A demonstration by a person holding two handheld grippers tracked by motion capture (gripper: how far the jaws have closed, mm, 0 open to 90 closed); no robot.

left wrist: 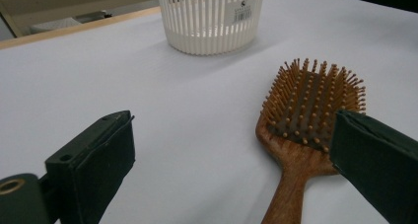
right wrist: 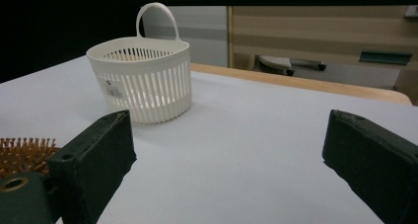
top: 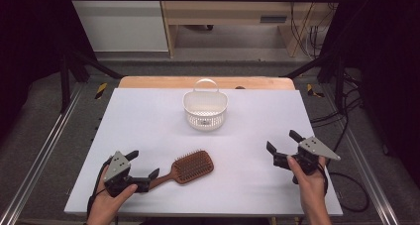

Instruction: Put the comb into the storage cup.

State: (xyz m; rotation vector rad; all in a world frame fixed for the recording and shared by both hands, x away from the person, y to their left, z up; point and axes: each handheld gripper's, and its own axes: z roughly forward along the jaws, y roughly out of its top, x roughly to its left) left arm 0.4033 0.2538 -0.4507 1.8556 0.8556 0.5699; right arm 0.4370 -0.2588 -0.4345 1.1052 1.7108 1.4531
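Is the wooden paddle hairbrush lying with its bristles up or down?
Bristles up. The wooden paddle hairbrush lies flat on the white table, and its pins point upward in the left gripper view.

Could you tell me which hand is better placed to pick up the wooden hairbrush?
Left, probably. The left gripper sits open right at the hairbrush handle, one jaw overlapping it in its own view. The right gripper, also open, is well off to the side over bare table.

Hairbrush (top: 188,168): my entry read varnished brown wood, grain showing on the handle, with paler wooden pins set in a dull dark pad. Basket (top: 205,109): off-white slatted plastic, smooth, faintly glossy, bearing a small paper label. Table (top: 148,126): matt white sheet over a pale wooden edge. My left gripper (top: 145,168) had matt black pads.
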